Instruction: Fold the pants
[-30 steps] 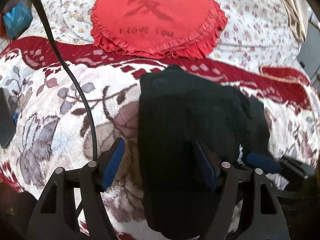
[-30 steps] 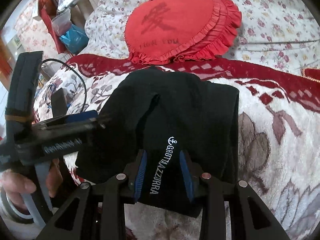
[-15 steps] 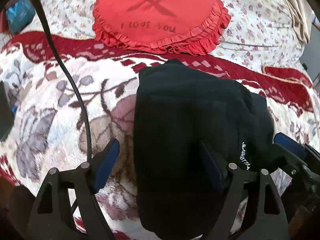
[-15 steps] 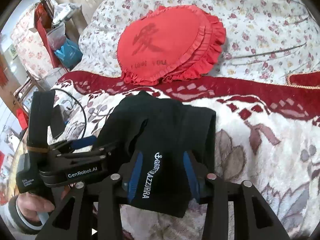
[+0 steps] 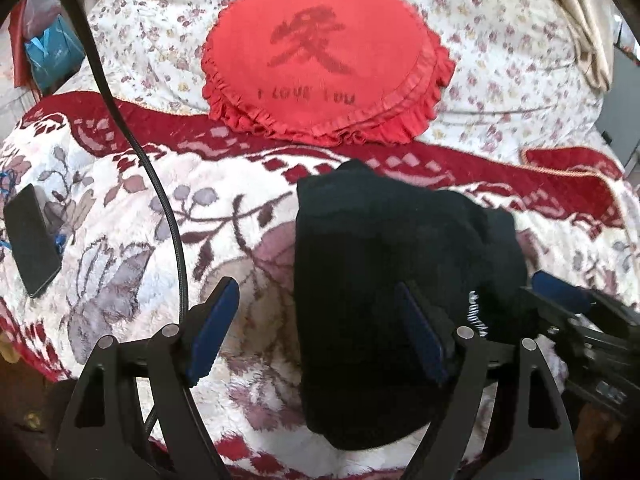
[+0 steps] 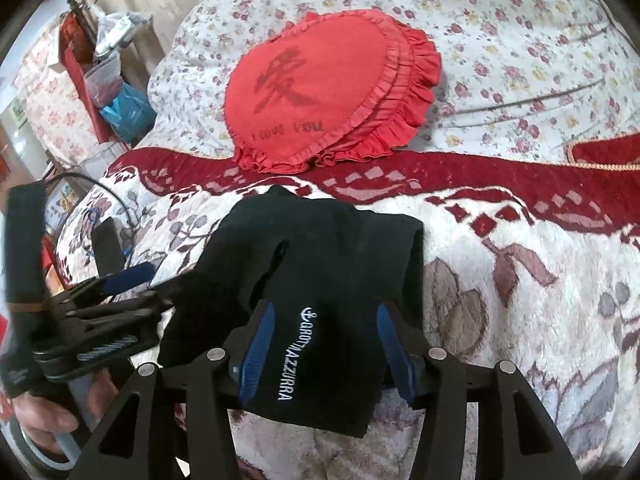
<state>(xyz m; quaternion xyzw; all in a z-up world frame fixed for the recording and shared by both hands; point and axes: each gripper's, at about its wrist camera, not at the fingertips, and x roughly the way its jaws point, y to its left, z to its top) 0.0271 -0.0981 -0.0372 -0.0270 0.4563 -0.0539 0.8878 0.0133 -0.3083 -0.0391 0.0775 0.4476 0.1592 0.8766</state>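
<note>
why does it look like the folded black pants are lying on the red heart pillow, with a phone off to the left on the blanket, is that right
Not quite. The pants lie on the flowered blanket, in front of the heart pillow and apart from it; a red band of the blanket shows between them in the left wrist view. The rest holds: they are folded and black, and the phone lies off to the left on the blanket.

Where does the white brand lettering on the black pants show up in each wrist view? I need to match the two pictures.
Left wrist view: the white lettering sits lower right, at the right edge of the folded black pants, mostly turned away.
Right wrist view: the lettering runs bottom centre, between the open pads of the right tool.
Shared landmark: the red heart cushion, on the bed beyond the pants.
</note>
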